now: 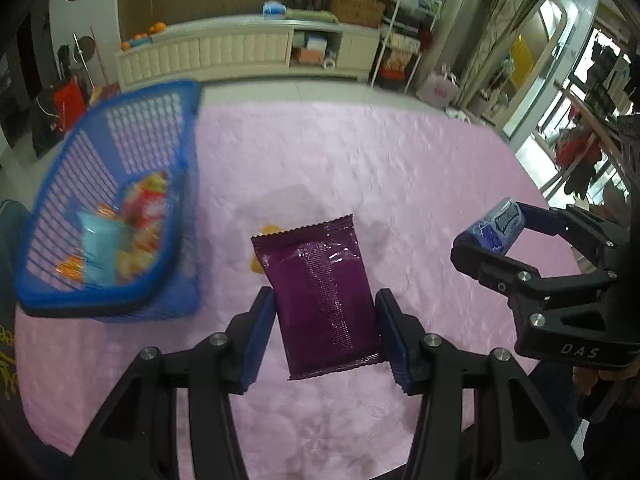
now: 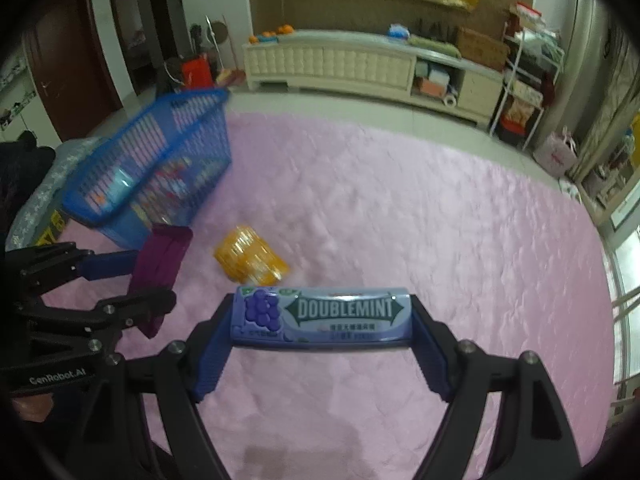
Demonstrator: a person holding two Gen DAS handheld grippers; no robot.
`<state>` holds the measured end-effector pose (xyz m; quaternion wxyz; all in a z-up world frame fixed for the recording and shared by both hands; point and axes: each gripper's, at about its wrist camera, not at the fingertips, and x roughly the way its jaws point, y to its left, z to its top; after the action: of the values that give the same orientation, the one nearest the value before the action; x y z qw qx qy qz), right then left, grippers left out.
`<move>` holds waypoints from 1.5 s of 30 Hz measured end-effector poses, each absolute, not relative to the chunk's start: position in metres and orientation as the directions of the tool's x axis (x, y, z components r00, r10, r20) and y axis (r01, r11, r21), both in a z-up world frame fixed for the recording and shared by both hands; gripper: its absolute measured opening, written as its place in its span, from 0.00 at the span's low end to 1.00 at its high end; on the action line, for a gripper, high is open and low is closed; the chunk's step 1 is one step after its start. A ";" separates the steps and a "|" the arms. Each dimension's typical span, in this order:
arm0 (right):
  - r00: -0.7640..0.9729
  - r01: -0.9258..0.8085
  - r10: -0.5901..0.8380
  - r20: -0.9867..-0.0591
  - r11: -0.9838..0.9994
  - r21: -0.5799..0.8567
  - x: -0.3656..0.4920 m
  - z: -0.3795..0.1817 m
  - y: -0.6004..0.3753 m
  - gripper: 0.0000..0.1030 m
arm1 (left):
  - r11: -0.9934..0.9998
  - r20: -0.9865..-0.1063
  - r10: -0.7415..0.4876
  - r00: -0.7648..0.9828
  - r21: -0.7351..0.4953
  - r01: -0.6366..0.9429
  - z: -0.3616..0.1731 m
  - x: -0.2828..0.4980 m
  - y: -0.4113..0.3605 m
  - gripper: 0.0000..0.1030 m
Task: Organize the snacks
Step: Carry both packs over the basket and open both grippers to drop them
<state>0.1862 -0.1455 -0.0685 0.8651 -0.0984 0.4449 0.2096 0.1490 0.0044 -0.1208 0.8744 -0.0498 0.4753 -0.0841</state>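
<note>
Two grippers, both loaded, both lifted off the pink cloth (image 2: 400, 200).

Left gripper (image 1: 324, 304): blue pads clamped on the long edges of a dark purple snack packet (image 1: 320, 296). Packet sits flat between the fingers, crimped ends pointing near and far, plain side up, glossy. From the right wrist view the same packet (image 2: 160, 276) shows edge-on, pinched between the two black fingers at far left.

Right gripper (image 2: 322, 316): jaws set wide, closed on the two short ends of a purple Doublemint gum pack (image 2: 320, 314). Pack lies crosswise between the pads, label up, grape picture at its left end. In the left wrist view this gripper (image 1: 494, 232) stands at the right edge with the gum pack (image 1: 496, 226) spanning its fingertips.

On the cloth: one orange-yellow snack packet (image 2: 250, 260), lying loose, left of centre, near the purple packet but apart from it. The left wrist view shows only a sliver of it (image 1: 264, 236) behind the purple packet.

Far left: blue slatted plastic basket (image 1: 116, 196), resting on the cloth, blurred. Inside it several packets: light blue, red, orange; details not readable.

Beyond the cloth: pale floor, long cream cabinet (image 2: 360, 60) against the far wall.
</note>
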 end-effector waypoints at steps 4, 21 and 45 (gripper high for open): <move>0.537 -0.491 0.322 -0.780 0.871 0.021 0.183 -0.044 -0.121 0.81 | 0.985 -0.799 -0.172 0.576 -0.154 0.081 -0.104 0.139 0.032 0.47; 0.471 -0.644 0.447 -0.760 0.763 0.050 0.216 -0.034 -0.001 0.81 | 0.992 -0.780 -0.036 0.625 -0.104 -0.074 -0.071 0.151 0.149 0.47; 0.420 -0.724 0.393 -0.818 0.688 -0.042 0.290 -0.078 0.082 0.82 | 0.977 -0.806 0.023 0.591 -0.107 -0.184 -0.091 0.183 0.205 0.47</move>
<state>0.2901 0.0824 -0.0783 0.8187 -0.1991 0.4167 0.3411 0.1827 0.2046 -0.0908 0.8874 -0.0898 0.4485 0.0584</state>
